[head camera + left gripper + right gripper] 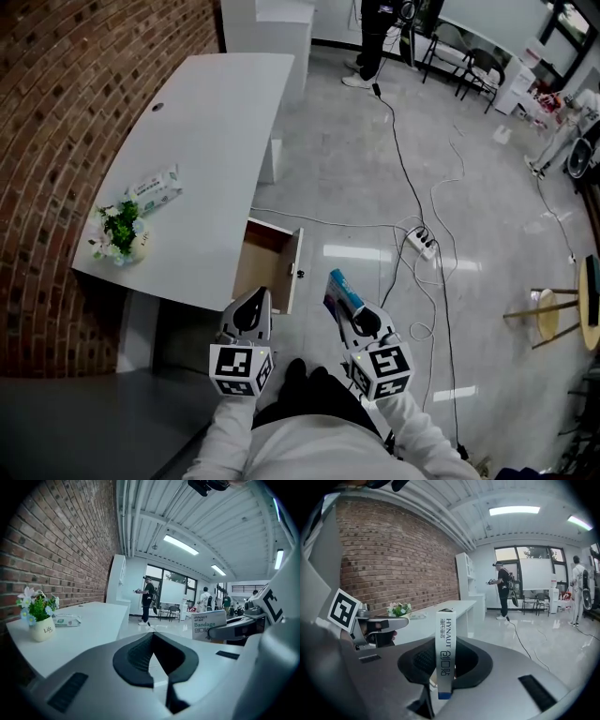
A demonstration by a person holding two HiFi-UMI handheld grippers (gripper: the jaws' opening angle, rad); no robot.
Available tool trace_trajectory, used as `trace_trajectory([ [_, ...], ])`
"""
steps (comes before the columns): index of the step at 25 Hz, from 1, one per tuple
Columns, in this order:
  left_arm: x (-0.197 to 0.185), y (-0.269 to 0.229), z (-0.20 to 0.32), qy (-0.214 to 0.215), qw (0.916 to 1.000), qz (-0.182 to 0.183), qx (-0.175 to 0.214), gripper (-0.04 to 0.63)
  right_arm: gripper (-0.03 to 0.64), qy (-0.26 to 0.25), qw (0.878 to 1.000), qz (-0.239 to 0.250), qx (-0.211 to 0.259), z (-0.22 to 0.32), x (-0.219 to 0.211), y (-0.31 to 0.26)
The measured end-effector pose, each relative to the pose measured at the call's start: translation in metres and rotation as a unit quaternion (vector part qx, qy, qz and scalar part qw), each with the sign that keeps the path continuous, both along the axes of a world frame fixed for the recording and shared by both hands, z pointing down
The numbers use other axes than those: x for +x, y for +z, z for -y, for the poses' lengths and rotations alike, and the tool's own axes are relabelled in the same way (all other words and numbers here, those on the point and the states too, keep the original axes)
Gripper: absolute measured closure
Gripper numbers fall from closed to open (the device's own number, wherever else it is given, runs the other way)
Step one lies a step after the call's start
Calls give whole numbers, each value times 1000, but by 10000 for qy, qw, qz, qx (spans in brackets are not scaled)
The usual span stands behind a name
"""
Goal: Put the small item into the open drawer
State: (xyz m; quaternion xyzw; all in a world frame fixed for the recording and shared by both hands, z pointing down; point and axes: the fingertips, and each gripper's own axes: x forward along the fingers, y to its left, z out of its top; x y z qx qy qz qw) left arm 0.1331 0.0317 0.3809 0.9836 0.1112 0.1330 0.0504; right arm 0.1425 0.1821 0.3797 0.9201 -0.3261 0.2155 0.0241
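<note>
As the bandage box [340, 289] is clamped upright in the fingers of the right gripper [352, 309], just outside the open drawer [265, 265], it is best carried over the front panel, lowered inside, then released. Left gripper [253, 302]: fingers pressed together, empty, beside the drawer.

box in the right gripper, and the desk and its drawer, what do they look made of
Box: thin printed cardboard, faintly glossy, going by crisp folded edges and lettering. Desk: smooth matte white top, probably laminated board. Drawer: white front, tan inside that looks like bare wood or fibreboard; hard to tell.
</note>
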Motion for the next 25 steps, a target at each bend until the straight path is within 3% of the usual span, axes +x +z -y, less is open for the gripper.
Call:
trace_trajectory([
  [14, 17, 4, 63, -977, 9952, 55, 35, 580, 532, -1137, 9931, 243, -181, 67, 46, 24],
  [25, 34, 12, 107, -2092, 9776, 220, 106, 580, 532, -2412, 9680, 552, -420, 122, 92, 59],
])
